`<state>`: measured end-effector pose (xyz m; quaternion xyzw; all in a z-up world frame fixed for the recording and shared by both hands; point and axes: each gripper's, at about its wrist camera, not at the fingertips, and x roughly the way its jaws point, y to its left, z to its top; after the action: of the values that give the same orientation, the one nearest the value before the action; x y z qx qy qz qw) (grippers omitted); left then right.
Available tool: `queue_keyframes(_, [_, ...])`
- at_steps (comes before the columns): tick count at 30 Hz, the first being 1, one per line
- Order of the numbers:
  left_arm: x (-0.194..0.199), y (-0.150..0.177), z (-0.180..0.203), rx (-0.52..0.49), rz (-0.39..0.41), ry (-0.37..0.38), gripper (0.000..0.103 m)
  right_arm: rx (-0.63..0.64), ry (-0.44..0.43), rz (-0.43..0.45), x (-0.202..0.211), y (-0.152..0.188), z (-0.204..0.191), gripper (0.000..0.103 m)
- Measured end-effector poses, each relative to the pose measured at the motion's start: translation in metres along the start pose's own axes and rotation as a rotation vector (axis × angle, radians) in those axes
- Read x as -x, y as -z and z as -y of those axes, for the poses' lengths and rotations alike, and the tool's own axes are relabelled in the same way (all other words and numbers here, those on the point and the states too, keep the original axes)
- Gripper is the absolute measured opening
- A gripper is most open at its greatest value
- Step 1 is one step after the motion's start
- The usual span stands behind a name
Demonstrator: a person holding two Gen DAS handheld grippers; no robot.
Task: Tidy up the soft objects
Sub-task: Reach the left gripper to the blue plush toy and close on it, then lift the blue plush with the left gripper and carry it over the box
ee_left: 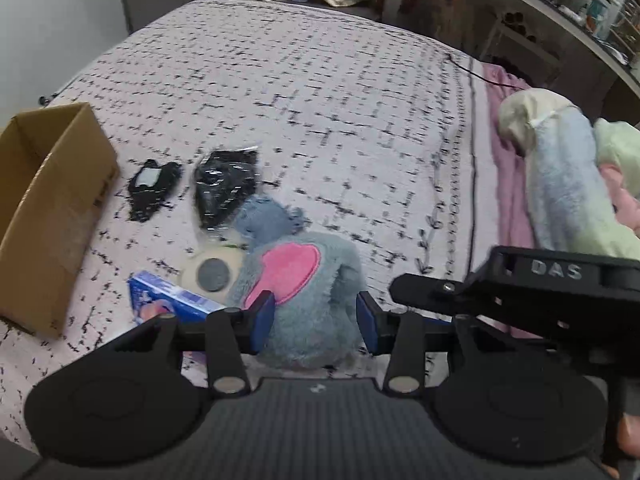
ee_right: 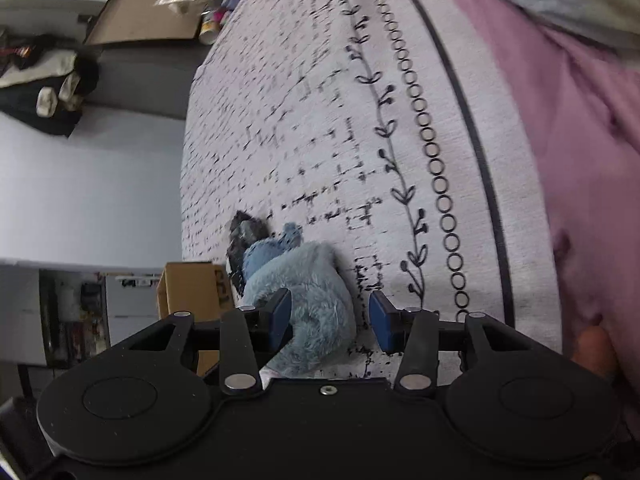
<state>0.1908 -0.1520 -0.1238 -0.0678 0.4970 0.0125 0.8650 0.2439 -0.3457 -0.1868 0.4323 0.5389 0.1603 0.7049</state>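
Note:
A blue-grey plush toy (ee_left: 308,280) with a pink ear patch lies on the patterned bedspread (ee_left: 320,112). My left gripper (ee_left: 316,316) is open with the plush between its blue pads, the left pad touching the fur. In the right wrist view the same plush (ee_right: 308,296) lies between the open pads of my right gripper (ee_right: 330,320), nearer the left pad. The right gripper's black body (ee_left: 540,292) shows at the right of the left wrist view. Two black soft items (ee_left: 224,188) (ee_left: 154,188) lie beyond the plush. An open cardboard box (ee_left: 48,208) stands at the left.
A blue booklet (ee_left: 168,296) and a round beige item (ee_left: 212,272) lie left of the plush. Rolled pale towels (ee_left: 560,184) rest on a pink sheet (ee_left: 508,184) at the right. Shelves and clutter lie beyond the bed. The box also shows in the right wrist view (ee_right: 192,292).

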Motion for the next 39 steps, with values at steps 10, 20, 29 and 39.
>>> queue_keyframes(10, [-0.006, -0.003, -0.039, 0.169, 0.017, 0.068, 0.024, 0.085, -0.029, -0.037, -0.008, 0.007, -0.015, 0.045])
queue_keyframes(20, [-0.006, 0.002, -0.064, 0.265, 0.014, 0.170, 0.022, 0.125, 0.061, -0.024, -0.013, 0.011, -0.025, 0.045])
queue_keyframes(29, [-0.012, 0.003, -0.076, 0.347, -0.032, 0.256, 0.020, 0.192, 0.132, -0.025, -0.026, 0.013, -0.037, 0.036])
queue_keyframes(39, [0.009, 0.002, -0.076, 0.331, 0.003, 0.290, 0.020, 0.292, 0.140, 0.044, -0.010, 0.029, -0.059, 0.020])
